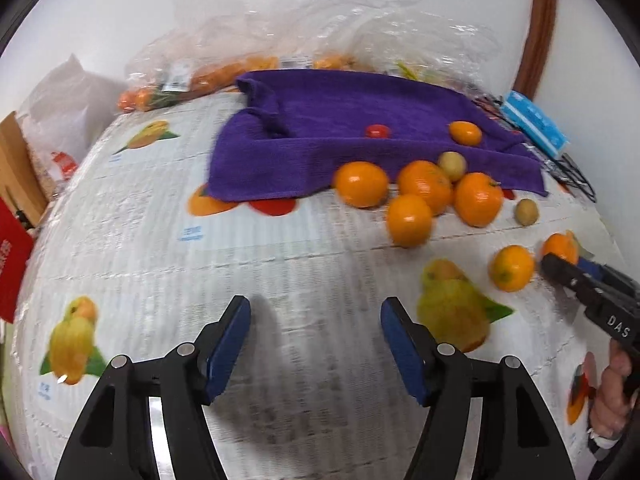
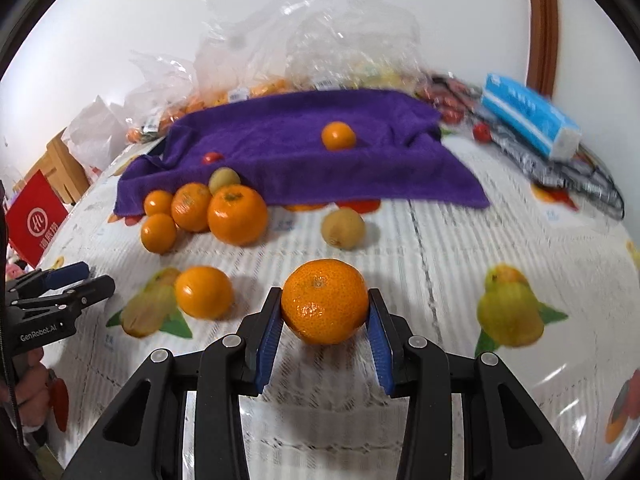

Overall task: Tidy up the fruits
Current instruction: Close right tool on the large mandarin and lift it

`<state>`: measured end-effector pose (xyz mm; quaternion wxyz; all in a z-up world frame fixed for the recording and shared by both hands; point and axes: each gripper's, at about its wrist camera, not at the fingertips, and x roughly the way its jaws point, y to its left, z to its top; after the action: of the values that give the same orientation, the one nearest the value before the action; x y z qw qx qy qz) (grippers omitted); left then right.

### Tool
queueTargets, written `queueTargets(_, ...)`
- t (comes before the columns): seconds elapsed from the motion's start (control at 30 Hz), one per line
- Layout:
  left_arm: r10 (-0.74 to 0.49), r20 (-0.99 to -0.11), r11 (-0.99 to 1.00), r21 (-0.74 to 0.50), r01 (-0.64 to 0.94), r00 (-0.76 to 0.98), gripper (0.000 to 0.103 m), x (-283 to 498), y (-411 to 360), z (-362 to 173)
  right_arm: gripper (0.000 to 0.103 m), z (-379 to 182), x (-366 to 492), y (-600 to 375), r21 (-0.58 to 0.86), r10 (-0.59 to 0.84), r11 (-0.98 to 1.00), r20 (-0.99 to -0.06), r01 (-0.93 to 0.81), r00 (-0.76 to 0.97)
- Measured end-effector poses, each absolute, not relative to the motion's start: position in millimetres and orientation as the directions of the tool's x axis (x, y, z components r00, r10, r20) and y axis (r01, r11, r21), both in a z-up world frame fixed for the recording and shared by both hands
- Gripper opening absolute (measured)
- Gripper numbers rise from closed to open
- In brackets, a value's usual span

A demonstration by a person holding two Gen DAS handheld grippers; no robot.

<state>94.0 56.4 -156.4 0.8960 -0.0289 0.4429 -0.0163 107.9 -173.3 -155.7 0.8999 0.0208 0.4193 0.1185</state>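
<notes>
Held mandarin (image 2: 325,301) sits between the right claw (image 2: 325,330) blue pads (image 2: 269,334), both pads touching its sides, claw clamped on it just over the bench (image 2: 440,264). A second mandarin (image 2: 204,292) lies loose on the bench near its left, on a printed fruit picture. Further back, a yellow-green fruit (image 2: 343,228) lies alone, and a cluster of four oranges (image 2: 200,212) plus one more pale fruit sits at the front edge of the purple towel (image 2: 304,160). On the towel: one small orange (image 2: 338,135) and a small red fruit (image 2: 212,157), well apart. Left claw (image 1: 316,344) is spread wide, nothing between its pads, hovering over bare bench print; from the right wrist view it sits at far left. Behind the towel: clear plastic bags (image 2: 280,52) with more orange fruit, and a blue tissue pack (image 2: 530,116) to the right.
</notes>
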Motion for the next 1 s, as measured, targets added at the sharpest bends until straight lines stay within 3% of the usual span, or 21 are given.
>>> queueTargets(0.5, -0.122, -0.762, 0.992, -0.112, 0.056, 0.636, 0.061, 136, 20, -158, 0.041, -160, 110, -180, 0.208, 0.299, 0.954, -0.75, -0.218, 0.59)
queueTargets(0.7, -0.105, -0.763, 0.994, -0.095, 0.05, 0.638, 0.037, 144, 13, -158, 0.041, -161, 110, -179, 0.206, 0.297, 0.954, -0.751, -0.218, 0.59)
queueTargets(1.0, -0.123, -0.759, 0.992, -0.118, 0.05, 0.639, 0.033, 144, 17, -157, 0.041, -161, 110, -180, 0.213, 0.303, 0.952, -0.75, -0.218, 0.588)
